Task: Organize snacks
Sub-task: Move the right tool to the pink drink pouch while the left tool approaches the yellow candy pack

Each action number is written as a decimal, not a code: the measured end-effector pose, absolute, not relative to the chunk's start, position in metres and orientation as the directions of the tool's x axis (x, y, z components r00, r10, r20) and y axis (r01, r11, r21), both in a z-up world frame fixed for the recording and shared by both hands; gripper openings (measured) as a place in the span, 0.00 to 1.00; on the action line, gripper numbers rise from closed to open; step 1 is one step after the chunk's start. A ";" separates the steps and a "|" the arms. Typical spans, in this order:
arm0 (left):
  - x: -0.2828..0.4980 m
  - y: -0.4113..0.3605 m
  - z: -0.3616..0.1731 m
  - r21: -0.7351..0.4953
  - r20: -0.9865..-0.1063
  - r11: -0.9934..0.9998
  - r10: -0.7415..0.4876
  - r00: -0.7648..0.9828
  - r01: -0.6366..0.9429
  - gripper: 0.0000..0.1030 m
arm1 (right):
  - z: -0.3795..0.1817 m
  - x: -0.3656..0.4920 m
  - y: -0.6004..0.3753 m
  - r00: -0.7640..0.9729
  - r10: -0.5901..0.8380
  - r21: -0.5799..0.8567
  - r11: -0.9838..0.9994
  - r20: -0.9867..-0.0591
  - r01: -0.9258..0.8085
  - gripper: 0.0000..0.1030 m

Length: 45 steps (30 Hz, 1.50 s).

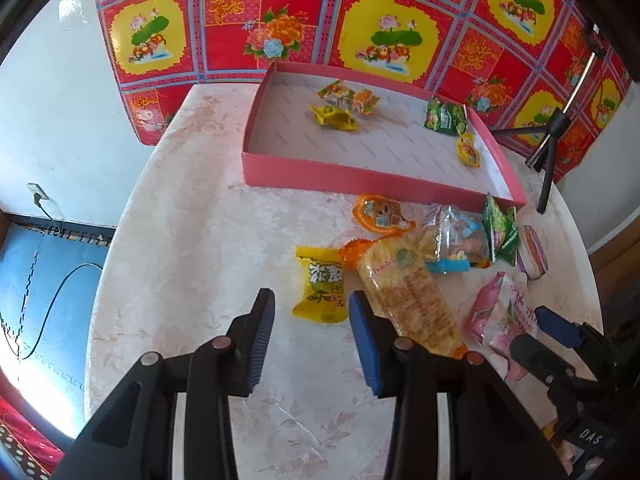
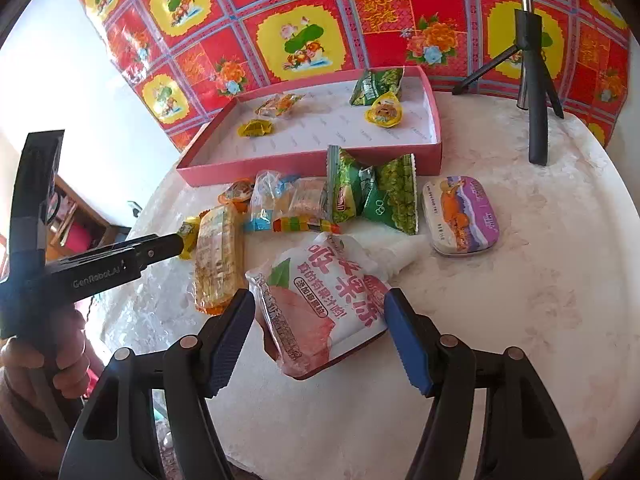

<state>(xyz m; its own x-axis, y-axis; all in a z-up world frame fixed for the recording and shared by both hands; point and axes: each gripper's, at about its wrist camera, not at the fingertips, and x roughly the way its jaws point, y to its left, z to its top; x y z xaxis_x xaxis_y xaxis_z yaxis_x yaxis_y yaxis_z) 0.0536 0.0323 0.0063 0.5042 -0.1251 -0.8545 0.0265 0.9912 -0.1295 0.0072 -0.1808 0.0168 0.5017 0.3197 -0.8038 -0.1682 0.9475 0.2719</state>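
Snacks partly sorted: I count about five packets in the pink box (image 1: 360, 178), roughly nine left on the table (image 1: 192, 240). My left tongs (image 1: 312, 316) hang apart, angled down just short of a yellow packet (image 1: 322, 288). My right tongs (image 2: 320, 312) straddle the pink pouch (image 2: 320, 300), unclamped.

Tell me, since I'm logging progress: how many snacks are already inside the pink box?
5. Two orange-wrapped candies at the far wall, a yellow packet just before them, a green packet and a yellow jelly cup by the other end wall of the pink box. None seems hidden.
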 end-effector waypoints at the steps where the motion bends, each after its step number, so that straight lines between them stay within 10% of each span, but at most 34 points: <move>1: 0.054 0.032 0.005 -0.129 -0.855 0.991 -0.124 0.503 0.026 0.39 | 0.016 0.008 -0.179 0.501 0.316 0.266 0.949 -0.806 -0.170 0.67; 31: 0.060 0.015 -0.007 -0.040 -0.854 0.998 -0.060 0.517 0.050 0.39 | 0.007 -0.002 -0.158 0.492 0.242 0.173 0.968 -0.836 -0.182 0.98; 45: 0.055 0.015 -0.006 -0.022 -0.840 0.998 -0.054 0.540 0.066 0.32 | 0.003 0.009 -0.167 0.523 0.249 0.202 0.968 -0.815 -0.146 0.77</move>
<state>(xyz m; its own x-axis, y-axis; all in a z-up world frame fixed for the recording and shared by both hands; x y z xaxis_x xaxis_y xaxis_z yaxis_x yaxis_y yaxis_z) 0.0545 0.0145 -0.0064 0.5397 -0.0543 -0.8401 0.0658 0.9976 -0.0222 0.0092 -0.1673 0.0031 0.5235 0.2493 -0.8147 -0.1461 0.9683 0.2024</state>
